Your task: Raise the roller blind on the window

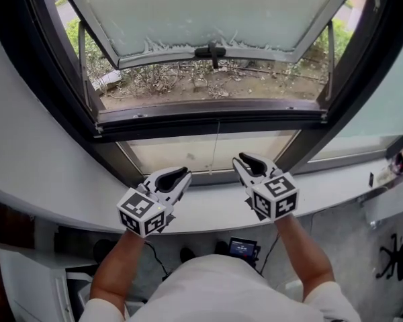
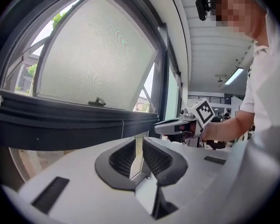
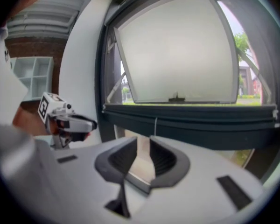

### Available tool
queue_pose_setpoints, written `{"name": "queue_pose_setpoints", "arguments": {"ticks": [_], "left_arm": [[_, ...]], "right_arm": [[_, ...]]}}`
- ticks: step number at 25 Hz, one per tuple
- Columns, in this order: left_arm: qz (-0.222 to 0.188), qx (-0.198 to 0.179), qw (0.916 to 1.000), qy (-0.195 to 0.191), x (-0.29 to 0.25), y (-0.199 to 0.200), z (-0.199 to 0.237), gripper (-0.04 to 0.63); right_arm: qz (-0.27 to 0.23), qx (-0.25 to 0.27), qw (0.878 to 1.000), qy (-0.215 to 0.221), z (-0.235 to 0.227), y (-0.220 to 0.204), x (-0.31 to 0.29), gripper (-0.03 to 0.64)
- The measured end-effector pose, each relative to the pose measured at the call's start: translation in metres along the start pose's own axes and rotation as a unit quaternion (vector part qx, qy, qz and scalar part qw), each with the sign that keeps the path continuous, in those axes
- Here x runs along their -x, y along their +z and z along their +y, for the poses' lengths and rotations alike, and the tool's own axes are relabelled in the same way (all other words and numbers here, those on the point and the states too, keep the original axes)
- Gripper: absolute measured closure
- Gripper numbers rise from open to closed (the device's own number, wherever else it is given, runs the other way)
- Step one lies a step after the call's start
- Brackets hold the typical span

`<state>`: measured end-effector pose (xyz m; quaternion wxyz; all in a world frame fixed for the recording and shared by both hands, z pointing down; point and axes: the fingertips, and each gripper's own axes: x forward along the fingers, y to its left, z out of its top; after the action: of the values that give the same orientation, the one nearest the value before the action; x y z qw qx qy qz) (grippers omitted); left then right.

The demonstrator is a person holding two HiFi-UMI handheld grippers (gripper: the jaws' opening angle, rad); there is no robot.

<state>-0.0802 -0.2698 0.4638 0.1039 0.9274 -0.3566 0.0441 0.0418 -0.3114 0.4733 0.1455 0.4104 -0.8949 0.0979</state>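
The left claw (image 1: 185, 175) and the right claw (image 1: 241, 160) are held slightly open and empty, one on each side of the blind (image 1: 208, 121) cord (image 1: 217, 146).

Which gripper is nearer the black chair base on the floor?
Right. In the head view the right gripper is over the sill, up and to the left of the chair base. The left gripper is farther left, beyond the right one.
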Motion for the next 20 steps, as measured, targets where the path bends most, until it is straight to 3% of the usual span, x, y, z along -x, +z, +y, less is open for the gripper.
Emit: {"name": "queue_pose_setpoints", "arguments": {"ticks": [11, 20], "left_arm": [[0.047, -0.083, 0.9951, 0.027, -0.02, 0.011, 0.035, 0.539], [0.091, -0.184, 0.9777, 0.043, -0.043, 0.019, 0.054, 0.531]], "right_arm": [[0.017, 0.069, 0.997, -0.017, -0.021, 0.022, -0.023, 0.541], [0.04, 0.177, 0.982, -0.061, -0.043, 0.034, -0.042, 0.541]]}}
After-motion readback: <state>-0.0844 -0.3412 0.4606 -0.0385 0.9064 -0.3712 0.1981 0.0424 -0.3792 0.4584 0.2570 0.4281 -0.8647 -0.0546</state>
